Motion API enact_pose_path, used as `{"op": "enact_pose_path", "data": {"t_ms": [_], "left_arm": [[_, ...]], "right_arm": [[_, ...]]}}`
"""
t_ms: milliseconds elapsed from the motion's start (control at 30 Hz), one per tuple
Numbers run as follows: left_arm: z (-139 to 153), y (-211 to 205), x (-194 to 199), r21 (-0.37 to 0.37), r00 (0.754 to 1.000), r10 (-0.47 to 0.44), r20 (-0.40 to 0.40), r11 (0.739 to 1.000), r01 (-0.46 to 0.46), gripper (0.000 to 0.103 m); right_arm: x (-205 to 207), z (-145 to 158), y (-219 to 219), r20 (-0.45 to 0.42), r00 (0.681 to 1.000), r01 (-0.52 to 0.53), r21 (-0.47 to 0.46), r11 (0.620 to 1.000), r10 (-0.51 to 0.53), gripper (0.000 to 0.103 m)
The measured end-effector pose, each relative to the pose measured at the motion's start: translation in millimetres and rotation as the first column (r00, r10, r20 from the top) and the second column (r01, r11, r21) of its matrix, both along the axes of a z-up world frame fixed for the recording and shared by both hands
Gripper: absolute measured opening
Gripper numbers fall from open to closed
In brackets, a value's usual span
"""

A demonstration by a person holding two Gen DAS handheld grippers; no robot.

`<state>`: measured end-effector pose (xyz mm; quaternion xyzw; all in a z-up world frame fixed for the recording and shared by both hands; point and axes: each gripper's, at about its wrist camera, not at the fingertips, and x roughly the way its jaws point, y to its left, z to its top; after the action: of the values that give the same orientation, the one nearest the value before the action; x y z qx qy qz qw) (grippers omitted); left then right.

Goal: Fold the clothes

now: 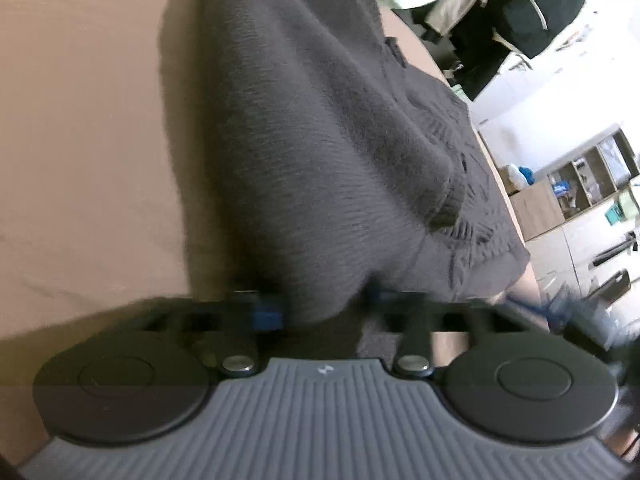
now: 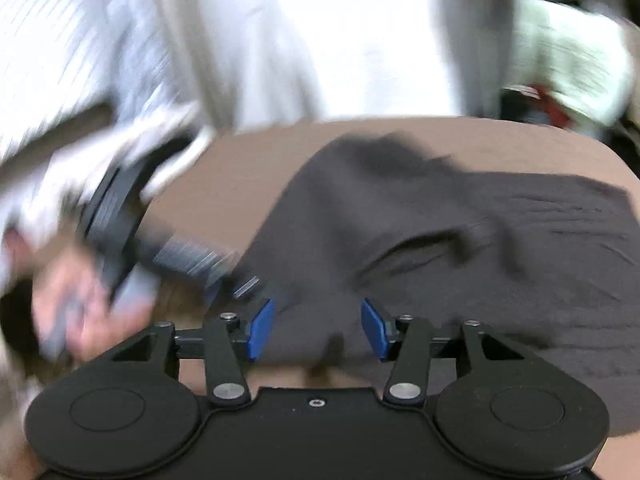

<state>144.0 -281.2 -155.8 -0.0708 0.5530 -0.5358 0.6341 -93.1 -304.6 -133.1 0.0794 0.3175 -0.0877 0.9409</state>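
One sleeve folded across dark grey knit sweater (image 1: pixel 320 152) on tan surface (image 1: pixel 80 120). Left hand-held gripper (image 1: pixel 324 304) pinching hem bunch; right hand-held gripper (image 2: pixel 318 330) spread over near edge. Remaining folds pending.

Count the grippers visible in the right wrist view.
2. The right gripper fills the bottom of the frame, blue pads apart over the dark grey sweater. The left gripper comes in blurred at left, held in a hand, at the sweater's edge.

The right gripper (image 2: pixel 317 330) hangs with blue pads (image 2: pixel 261 330) spread over a dark grey sweater (image 2: pixel 460 248) — blurred left gripper (image 2: pixel 224 276) alongside.
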Motion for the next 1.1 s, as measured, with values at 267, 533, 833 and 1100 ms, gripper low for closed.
{"op": "enact_pose_path", "data": {"t_ms": [267,533,833,1100], "left_arm": [[30,15,19,0.025,0.99,0.034,-0.139,0.999,-0.031,0.022],[3,5,33,0.127,0.987,0.062,-0.147,0.991,-0.044,0.021],[48,8,36,0.069,0.991,0.061,-0.118,0.996,-0.053,0.021],[53,32,30,0.196,0.998,0.043,0.052,0.979,-0.053,0.008]], "right_arm": [[41,-32,66,-0.113,0.987,-0.142,-0.308,0.941,0.112,0.067],[90,-60,67,-0.207,0.976,-0.14,-0.376,0.916,0.064,0.066],[76,-10,41,-0.066,0.998,-0.026,-0.028,0.999,0.024,0.015],[76,23,103,-0.104,0.968,-0.234,-0.064,0.97,0.226,0.002]]}}
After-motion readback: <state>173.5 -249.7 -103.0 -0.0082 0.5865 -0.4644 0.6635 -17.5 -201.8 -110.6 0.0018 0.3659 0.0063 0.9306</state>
